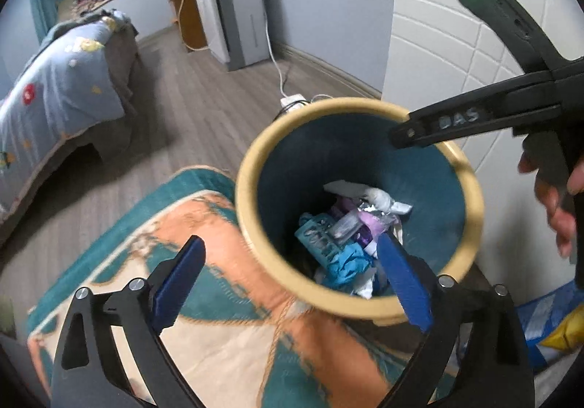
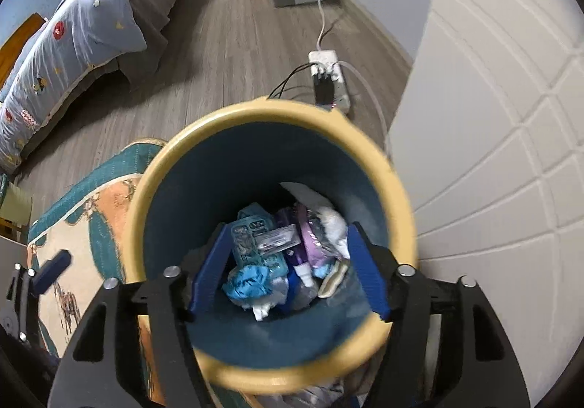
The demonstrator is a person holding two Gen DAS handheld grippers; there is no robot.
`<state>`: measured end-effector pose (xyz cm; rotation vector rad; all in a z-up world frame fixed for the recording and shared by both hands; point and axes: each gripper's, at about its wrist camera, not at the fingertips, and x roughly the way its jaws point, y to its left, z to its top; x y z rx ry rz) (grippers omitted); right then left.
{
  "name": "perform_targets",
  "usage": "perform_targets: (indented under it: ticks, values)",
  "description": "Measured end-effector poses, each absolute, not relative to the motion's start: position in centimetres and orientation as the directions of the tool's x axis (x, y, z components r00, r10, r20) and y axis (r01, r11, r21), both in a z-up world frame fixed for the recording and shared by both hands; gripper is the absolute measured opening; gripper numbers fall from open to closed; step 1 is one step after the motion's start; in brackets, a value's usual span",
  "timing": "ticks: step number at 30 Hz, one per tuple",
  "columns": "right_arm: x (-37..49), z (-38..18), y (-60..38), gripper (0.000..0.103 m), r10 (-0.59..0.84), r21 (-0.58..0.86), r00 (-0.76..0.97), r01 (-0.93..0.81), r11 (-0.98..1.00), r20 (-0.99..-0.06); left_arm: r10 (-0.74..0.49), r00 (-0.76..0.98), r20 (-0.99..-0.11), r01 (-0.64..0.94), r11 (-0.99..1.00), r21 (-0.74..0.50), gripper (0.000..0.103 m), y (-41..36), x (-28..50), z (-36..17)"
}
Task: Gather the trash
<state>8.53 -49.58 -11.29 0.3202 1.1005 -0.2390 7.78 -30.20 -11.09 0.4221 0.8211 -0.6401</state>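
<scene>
A bed [image 2: 91, 17] lies far left on the wooden floor [image 2: 233, 43], with a patterned rug [image 1: 204, 298] nearer. The yellow-rimmed bin [image 2: 175, 160] stands at the rug's right edge beside a white door [image 2: 492, 152], with trash [image 2: 277, 254] at its bottom. Above it, the left gripper [image 1: 292, 284] and right gripper [image 2: 288, 269] are spread wide and empty.

Below the claw [image 2: 288, 278], the bin [image 2: 396, 189] looks smooth matt plastic, holding crinkled foil and crumpled paper trash [image 2: 270, 258]. Left of it: woven rug [image 2: 106, 196], perhaps wool; matt wood-grain floor [image 2: 233, 43].
</scene>
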Motion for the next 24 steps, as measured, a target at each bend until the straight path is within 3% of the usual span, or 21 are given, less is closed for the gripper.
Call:
perform_targets:
  ticks: [6, 15, 21, 24]
  values:
    - [4.8, -6.2, -48.5, 0.097, -0.056, 0.141, 0.49, 0.356, 0.924, -0.87, -0.366, 0.523, -0.77, 0.639, 0.766, 0.069, 0.098, -27.2, 6.0, -5.7]
    - [-1.9, -2.1, -45.2, 0.097, -0.116, 0.076, 0.542, 0.319, 0.945, -0.833, -0.347, 0.551, -0.759, 0.542, 0.84, 0.009, 0.098, -22.8, 2.5, -0.3]
    - [-4.0, -1.0, -43.8, 0.097, -0.155, 0.046, 0.562, 0.327, 0.944, -0.812, -0.28, 0.589, -0.758, 0.48, 0.876, 0.049, 0.098, -21.8, 0.7, 0.6]
    - [-4.3, -0.3, -43.4, 0.097, -0.102, 0.092, 0.592, 0.289, 0.953, -0.799, -0.282, 0.597, -0.751, 0.479, 0.877, 0.051, 0.098, -21.8, 0.6, 0.2]
